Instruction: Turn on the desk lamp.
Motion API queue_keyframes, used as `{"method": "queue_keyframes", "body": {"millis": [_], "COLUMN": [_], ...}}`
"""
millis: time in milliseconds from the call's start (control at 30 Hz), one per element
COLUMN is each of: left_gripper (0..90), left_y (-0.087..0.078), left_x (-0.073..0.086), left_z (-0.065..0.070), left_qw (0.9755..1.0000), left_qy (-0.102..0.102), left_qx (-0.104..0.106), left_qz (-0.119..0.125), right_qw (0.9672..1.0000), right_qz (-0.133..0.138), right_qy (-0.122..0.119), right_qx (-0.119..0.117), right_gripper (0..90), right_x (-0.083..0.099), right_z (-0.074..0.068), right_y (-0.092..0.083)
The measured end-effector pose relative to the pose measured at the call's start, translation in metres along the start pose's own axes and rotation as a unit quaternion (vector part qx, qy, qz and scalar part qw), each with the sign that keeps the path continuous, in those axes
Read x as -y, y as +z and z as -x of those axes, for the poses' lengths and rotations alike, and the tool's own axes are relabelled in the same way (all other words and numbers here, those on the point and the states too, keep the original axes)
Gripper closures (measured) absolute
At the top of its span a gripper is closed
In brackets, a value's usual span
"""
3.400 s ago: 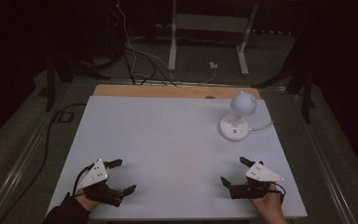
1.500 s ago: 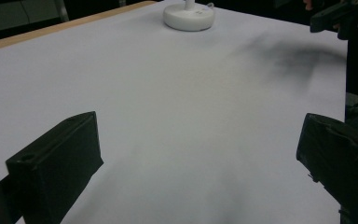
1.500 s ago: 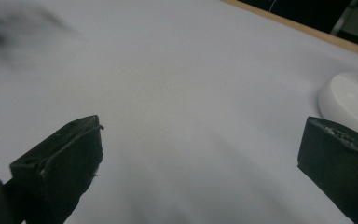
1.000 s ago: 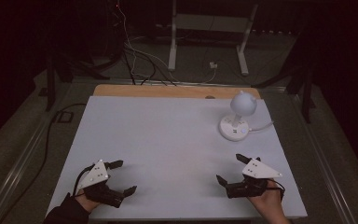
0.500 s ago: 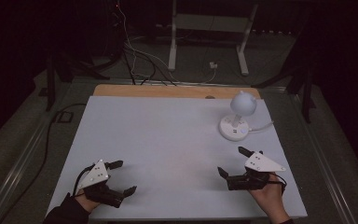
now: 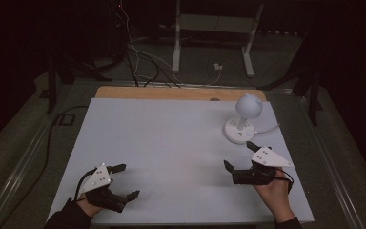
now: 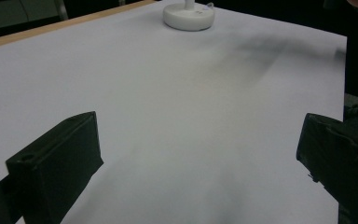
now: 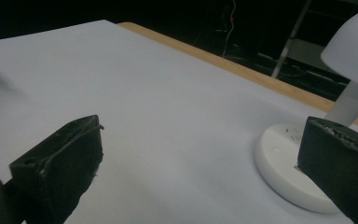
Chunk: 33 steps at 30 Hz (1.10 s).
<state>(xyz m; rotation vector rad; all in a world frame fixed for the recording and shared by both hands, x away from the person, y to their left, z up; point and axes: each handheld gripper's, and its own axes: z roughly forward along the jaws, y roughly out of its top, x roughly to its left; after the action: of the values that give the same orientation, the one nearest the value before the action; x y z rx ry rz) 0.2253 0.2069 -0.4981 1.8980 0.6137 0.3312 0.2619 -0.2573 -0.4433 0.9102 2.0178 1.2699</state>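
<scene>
Our right tongs (image 6: 238,156) have moved forward and up the worktop (image 6: 171,143) since a moment ago, closing on the small white lamp (image 6: 242,119), while our left tongs (image 6: 122,182) have stayed parked near the front-left corner; we judge from this that the reach for the lamp has begun and that the right hand leads it. Both pairs stand wide and hold nothing; in the right gripper view the right tongs (image 8: 200,172) frame bare white surface, with the lamp (image 8: 303,172) just behind the far jaw, near but not yet touched as far as we can tell. The lamp sits at the back right of the worktop, upright, a thin white cord trailing off to its right; in the left gripper view its base (image 7: 189,16) shows well apart from the left tongs (image 7: 200,154). It looks like smooth moulded plastic: a flat round disc for a base, a slim straight stem, a rounded dome for a shade; the base carries small marks that may be buttons, too small to read. The worktop is a matt white sheet with a bare wooden strip (image 6: 171,93) along its far edge; the jaws are blocky, black and dull.
</scene>
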Motion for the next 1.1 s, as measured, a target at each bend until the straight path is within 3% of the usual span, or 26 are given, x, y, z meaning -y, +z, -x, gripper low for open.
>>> {"method": "queue_keyframes", "body": {"millis": [1100], "left_gripper": [0.3], "left_y": [0.000], "left_x": [0.000], "left_z": [0.000], "left_qw": [1.0000], "left_qy": [-0.002], "left_qx": [0.001], "left_qz": [0.001], "right_qw": [0.9987], "right_qz": [-0.008], "right_qy": [0.021], "right_qx": [0.047], "right_gripper": [0.0], "right_x": [-0.025], "right_z": [0.025], "right_y": [0.030]}}
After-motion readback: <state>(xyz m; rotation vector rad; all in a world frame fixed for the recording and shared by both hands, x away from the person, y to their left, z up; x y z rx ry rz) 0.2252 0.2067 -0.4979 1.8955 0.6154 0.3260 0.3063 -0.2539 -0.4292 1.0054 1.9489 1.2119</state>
